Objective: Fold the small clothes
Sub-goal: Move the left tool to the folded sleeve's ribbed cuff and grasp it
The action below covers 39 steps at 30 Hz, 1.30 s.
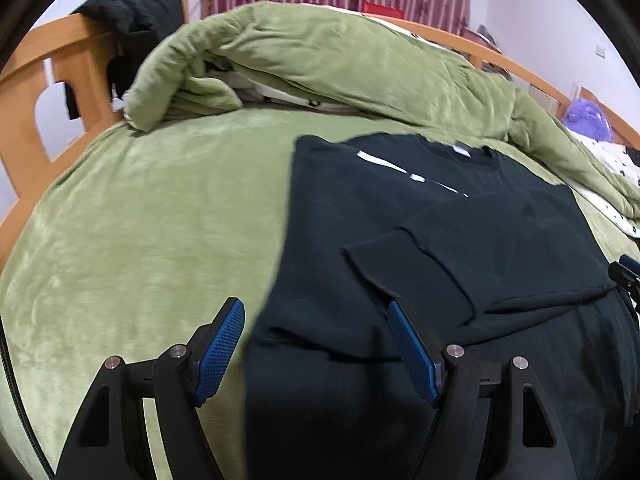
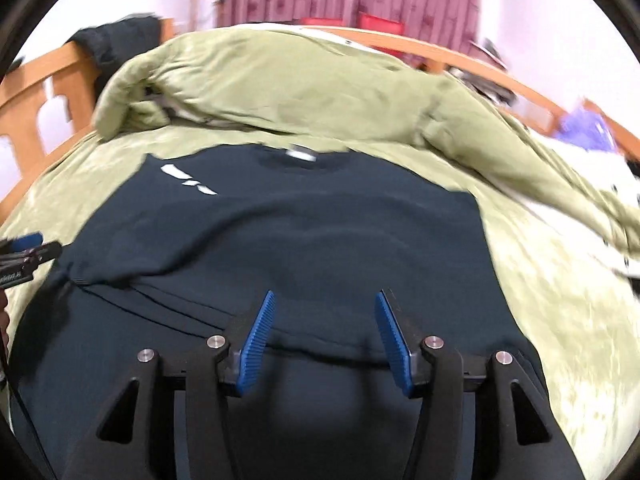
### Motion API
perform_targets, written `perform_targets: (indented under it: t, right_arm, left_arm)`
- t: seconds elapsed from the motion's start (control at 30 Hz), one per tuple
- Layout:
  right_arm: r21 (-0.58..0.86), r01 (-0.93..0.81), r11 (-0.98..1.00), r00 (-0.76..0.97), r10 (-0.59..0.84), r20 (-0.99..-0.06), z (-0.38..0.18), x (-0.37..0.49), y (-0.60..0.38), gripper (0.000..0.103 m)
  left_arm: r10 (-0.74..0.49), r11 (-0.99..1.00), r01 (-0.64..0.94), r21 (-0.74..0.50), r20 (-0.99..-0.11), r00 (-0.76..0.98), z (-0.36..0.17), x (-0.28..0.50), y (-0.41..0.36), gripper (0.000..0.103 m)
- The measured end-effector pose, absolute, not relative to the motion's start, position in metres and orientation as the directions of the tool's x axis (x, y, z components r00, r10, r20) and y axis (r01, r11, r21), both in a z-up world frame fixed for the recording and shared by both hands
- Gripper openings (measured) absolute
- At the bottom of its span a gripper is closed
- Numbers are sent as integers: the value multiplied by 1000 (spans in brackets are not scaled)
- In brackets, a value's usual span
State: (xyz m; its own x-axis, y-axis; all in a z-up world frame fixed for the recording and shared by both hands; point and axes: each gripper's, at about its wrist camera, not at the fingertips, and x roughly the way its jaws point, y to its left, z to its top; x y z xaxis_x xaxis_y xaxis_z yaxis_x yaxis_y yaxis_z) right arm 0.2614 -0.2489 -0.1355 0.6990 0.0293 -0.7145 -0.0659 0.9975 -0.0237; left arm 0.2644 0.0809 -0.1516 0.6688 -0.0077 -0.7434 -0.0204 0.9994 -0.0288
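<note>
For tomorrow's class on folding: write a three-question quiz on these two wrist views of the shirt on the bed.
1. True or false: the left gripper is clamped on the shirt.
2. Which colour is the blanket? A red, B green, C white.
3. Fill in: the right gripper hangs over the ____.

Key: 1 false, both grippers are open; 2 B; 3 shirt.

The black shirt [image 1: 460, 240] is running off the bottom edge in both views, its hem hidden behind the gripper bodies. Motion blur is smearing the white print [image 2: 188, 180] in the right wrist view, leaving it unreadable.
</note>
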Motion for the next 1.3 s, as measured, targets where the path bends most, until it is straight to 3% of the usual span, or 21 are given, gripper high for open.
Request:
perform_targets:
  t: [0.07, 0.23, 0.4, 0.47, 0.6, 0.7, 0.87, 1.1, 1.2, 1.27, 1.3]
  right_arm:
    - [20, -42, 999, 684, 44, -728, -142, 262, -267, 52]
    - [33, -20, 999, 686, 38, -727, -150, 261, -298, 52]
    - [35, -3, 999, 694, 27, -719, -160, 259, -319, 52]
    - [51, 7, 999, 699, 32, -715, -162, 260, -326, 52]
    - [70, 22, 997, 716, 33, -698, -164, 268, -336, 52]
    - [47, 35, 998, 704, 9, -710, -173, 278, -336, 52]
    - [28, 43, 999, 673, -8, -740, -191, 288, -338, 52]
    - [24, 41, 999, 667, -9, -745, -194, 290, -338, 52]
    - [14, 44, 999, 668, -19, -744, -193, 291, -336, 52]
    - [7, 44, 999, 669, -24, -743, -193, 291, -335, 52]
    - [4, 45, 999, 669, -27, -742, -193, 290, -334, 52]
  left_arm:
    - [-27, 999, -8, -43, -748, 663, -153, 267, 73, 68]
    - [-61, 997, 5, -75, -772, 632, -161, 280, 57, 46]
    - [-72, 994, -18, -104, -794, 603, -171, 293, 52, 38]
    - [-83, 994, -8, -111, -792, 604, -174, 294, 51, 27]
    - [-63, 997, 3, -78, -775, 629, -170, 296, 44, 7]
    - [-18, 999, -14, -37, -740, 673, -161, 297, 42, 2]
    - [57, 995, -95, -16, -694, 717, -145, 302, 59, 2]
    - [-52, 989, -74, -127, -772, 634, -164, 307, 67, 2]
    - [-62, 993, -39, -109, -788, 613, -170, 305, 58, 12]
    - [-81, 993, -17, -116, -787, 612, -170, 302, 53, 34]
    - [-92, 993, -5, -120, -783, 615, -170, 299, 50, 36]
